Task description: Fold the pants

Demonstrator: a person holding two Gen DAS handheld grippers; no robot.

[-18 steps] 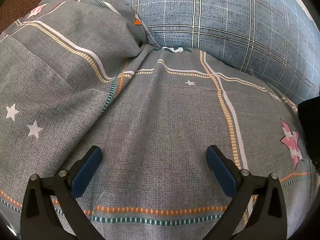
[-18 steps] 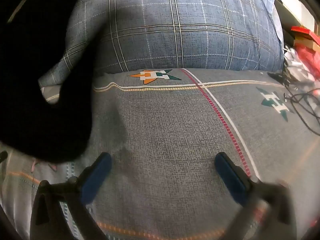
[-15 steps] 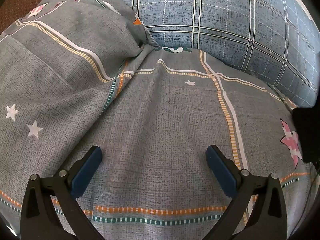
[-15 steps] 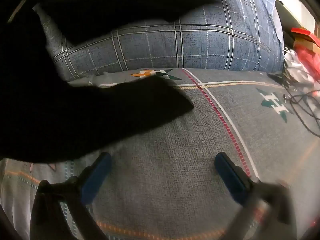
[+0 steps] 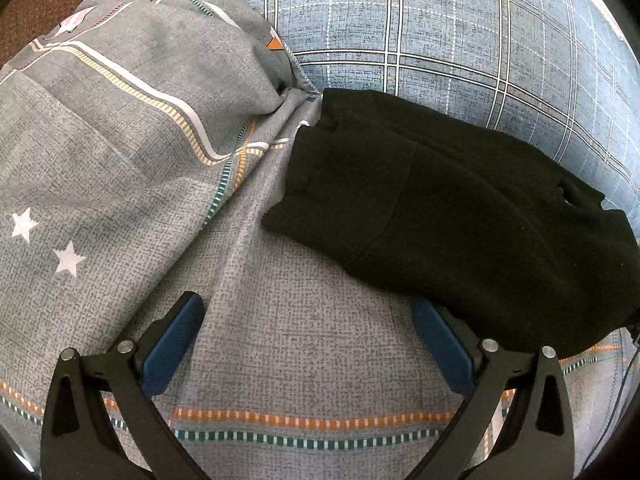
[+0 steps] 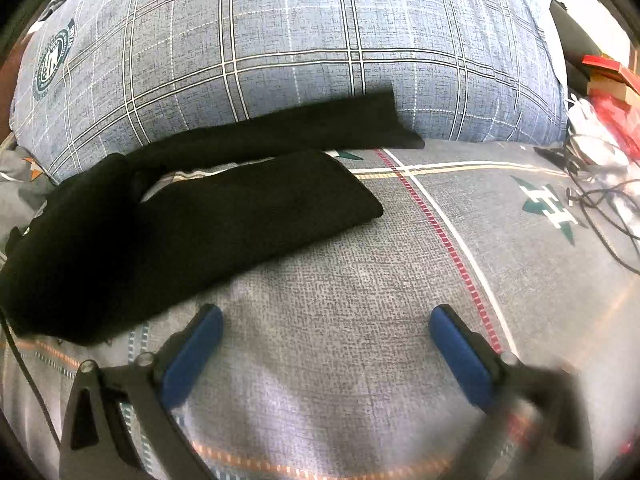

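**Pants down on the bed, both grippers empty**

The left gripper (image 5: 304, 336) hangs spread wide, nothing between its blue pads; so does the right gripper (image 6: 326, 344). The black pants (image 5: 460, 208) lie unfolded just ahead on the grey bedsheet (image 5: 296, 360), far edge against the plaid pillow (image 5: 440, 32). Their long axis runs across both views, waist end toward the left, legs splayed rightward (image 6: 256, 204). The left gripper looks nearer, its right pad touching or under the cloth edge

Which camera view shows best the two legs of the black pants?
The right wrist view: both legs of the black pants lie apart, the far one against the plaid pillow. The left wrist view shows only the waist end of them, beside the pillow.
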